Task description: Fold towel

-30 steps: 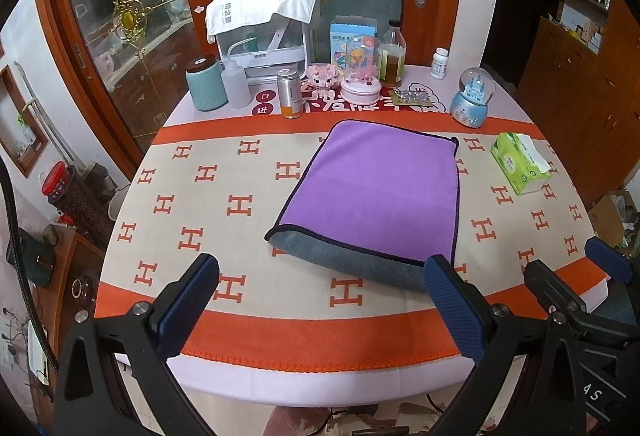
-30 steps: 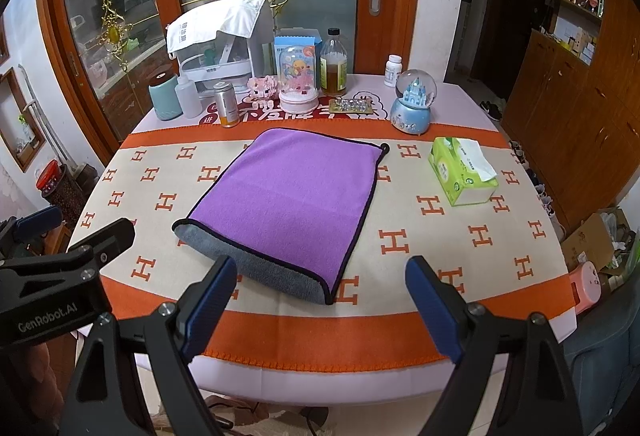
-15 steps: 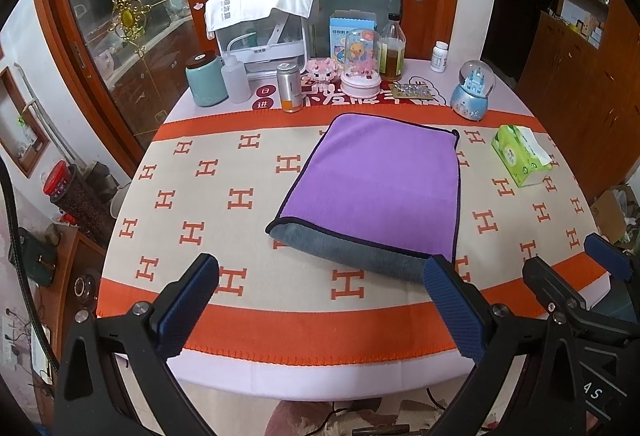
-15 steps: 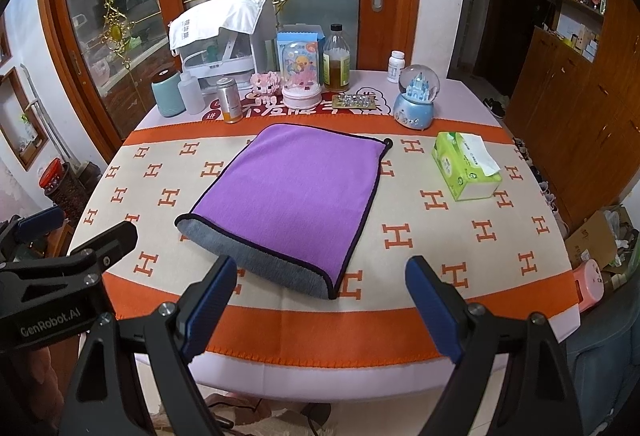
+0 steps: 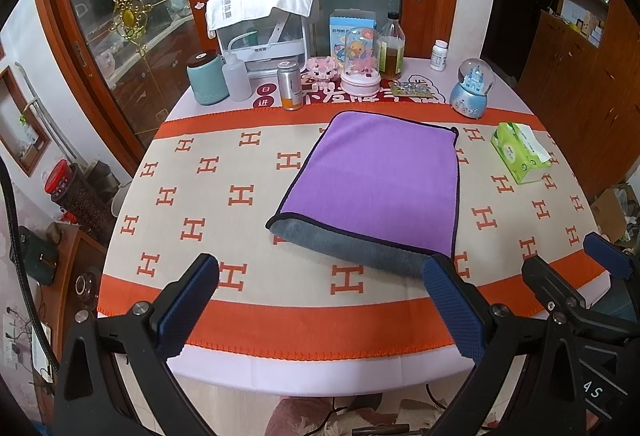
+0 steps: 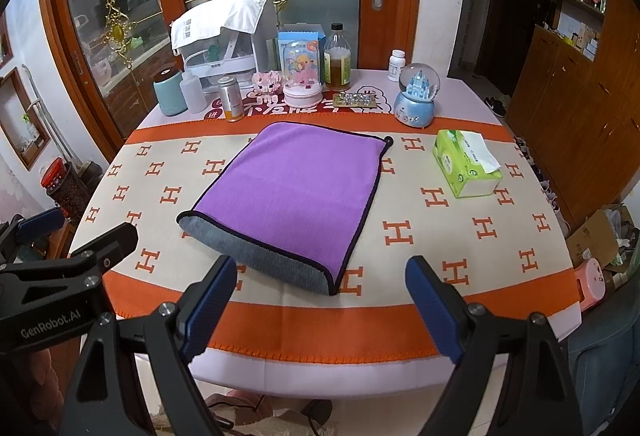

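While jaws gape (both empty), towel (image 5: 376, 179) untouched

A home dining room: cluttered table (image 6: 500, 236), wooden cabinets (image 6: 568, 83).

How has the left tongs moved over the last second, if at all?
Yes: the left tongs drew back from the towel; the table's near edge now sits higher in its view.

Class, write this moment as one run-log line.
towel: folded once, flat on table | left tool: open, clear of towel | right tool: open, clear of towel | tissue pack: right of towel
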`<state>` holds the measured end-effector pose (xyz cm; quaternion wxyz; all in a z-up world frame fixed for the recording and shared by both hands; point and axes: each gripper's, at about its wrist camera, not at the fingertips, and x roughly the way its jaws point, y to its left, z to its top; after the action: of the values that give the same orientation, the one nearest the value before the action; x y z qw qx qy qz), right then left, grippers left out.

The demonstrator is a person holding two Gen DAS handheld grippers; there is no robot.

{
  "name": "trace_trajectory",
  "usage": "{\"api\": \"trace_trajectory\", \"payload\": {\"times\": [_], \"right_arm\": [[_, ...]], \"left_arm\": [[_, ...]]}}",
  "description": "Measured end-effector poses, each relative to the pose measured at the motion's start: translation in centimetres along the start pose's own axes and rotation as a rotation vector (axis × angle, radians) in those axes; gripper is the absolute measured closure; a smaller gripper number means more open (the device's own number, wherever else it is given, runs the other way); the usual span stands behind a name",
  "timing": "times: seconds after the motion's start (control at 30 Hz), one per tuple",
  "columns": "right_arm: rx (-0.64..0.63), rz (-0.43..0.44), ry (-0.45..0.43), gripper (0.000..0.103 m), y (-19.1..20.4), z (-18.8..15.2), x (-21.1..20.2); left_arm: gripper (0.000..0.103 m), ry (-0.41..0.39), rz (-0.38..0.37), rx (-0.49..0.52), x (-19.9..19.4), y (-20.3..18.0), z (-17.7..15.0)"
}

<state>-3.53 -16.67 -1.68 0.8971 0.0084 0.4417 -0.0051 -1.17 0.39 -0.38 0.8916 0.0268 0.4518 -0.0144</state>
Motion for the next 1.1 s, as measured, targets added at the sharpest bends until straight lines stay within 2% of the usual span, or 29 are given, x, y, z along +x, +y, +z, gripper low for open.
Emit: {"api": "trace_trajectory", "payload": {"times": [0.57, 1.1], "right_arm": [[0.002, 0.007, -0.004, 0.016, 0.0, -0.3, -0.6], [0.022, -0.020, -0.005, 0.016, 0.7, 1.8, 0.0]], "left_arm": [[0.001, 0.009, 0.009, -0.015, -0.8, -0.1, -0.3], [0.001, -0.014, -0.007, 0.017, 0.0, 0.8, 2.4]]}}
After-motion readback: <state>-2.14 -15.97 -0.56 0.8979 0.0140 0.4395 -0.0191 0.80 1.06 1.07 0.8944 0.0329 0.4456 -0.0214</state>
